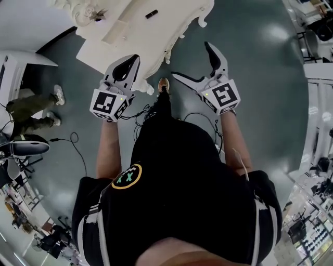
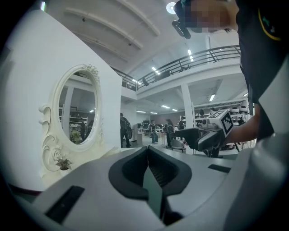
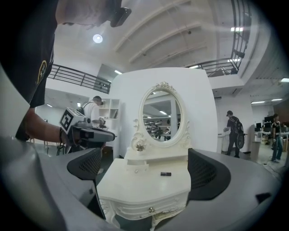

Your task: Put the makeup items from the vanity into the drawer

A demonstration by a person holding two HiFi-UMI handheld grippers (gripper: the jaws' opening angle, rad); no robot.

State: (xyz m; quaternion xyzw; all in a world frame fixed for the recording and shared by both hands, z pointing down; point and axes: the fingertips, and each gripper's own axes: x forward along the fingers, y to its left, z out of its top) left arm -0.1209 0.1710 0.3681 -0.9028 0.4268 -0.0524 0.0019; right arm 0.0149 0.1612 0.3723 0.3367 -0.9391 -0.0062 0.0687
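Note:
The white vanity (image 3: 135,185) stands in front of me, with an oval mirror (image 3: 160,116) at its back. One small dark makeup item (image 3: 165,173) lies on its top, also seen as a dark makeup item (image 1: 151,14) in the head view. The front drawer, with its knob (image 3: 152,209), is closed. A small upper drawer box (image 3: 135,163) sits under the mirror. My right gripper (image 3: 146,170) is open and empty, short of the vanity's front edge. My left gripper (image 1: 136,58) is shut with nothing in it, above the vanity's (image 1: 140,36) left corner.
A grey floor surrounds the vanity. A person (image 1: 31,111) stands at the left of the head view, by cables (image 1: 73,140) on the floor. Other people (image 3: 234,128) stand far behind. Shelves and equipment (image 1: 312,228) line the right side.

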